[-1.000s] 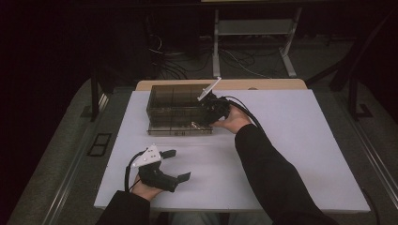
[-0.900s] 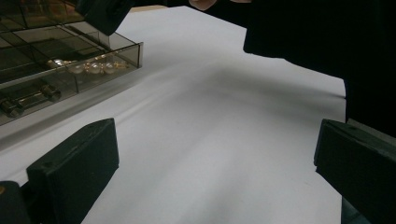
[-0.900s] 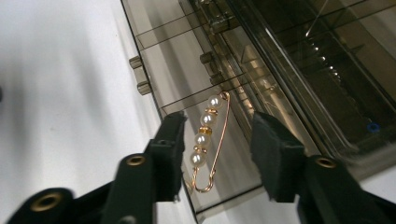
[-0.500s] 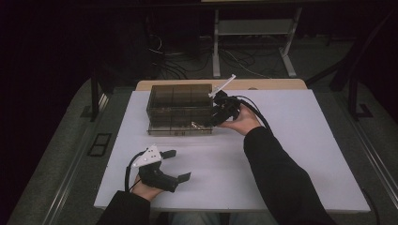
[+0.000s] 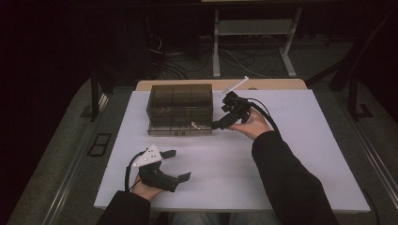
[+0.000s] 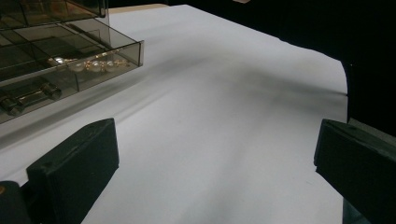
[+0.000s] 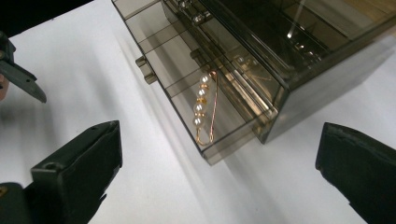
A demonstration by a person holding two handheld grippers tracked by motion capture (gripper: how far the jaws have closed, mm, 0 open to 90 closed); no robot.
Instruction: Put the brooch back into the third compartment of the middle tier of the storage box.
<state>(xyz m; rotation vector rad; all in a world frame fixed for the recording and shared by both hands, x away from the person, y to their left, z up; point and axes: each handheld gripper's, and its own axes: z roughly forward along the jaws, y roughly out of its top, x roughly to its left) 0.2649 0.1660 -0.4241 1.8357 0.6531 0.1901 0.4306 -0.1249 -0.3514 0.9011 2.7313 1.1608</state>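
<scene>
My right gripper point(image 5: 219, 123) hangs at the right front corner of the smoked acrylic organiser point(image 5: 179, 101), jaws spread wide and holding nothing. The bottom drawer point(image 7: 187, 88) stands pulled out — a pearl pin point(image 7: 204, 107) with a gold wire lies in its end compartment, along the drawer's length, just inside the front wall. The left gripper view shows the same pin point(image 6: 100, 64) behind the drawer's clear front. My left gripper point(image 5: 177, 164) rests low on the white table point(image 5: 291, 154), well apart from the organiser, jaws likewise wide and empty.

Judgement: the step in hand concerns the open drawer, either lifting the pin out or pushing the drawer shut; I cannot tell which from this moment.

To do it well:
- For a pick, I would turn the jaws across the pin's long axis and come down over the pearls, not the thin wire, which could slip or bend.
- Keep clear of the compartment dividers — the space looks tight.
- For a push, I would press on the drawer front centrally, since the light organiser may slide; the idle left gripper could brace it.
</scene>
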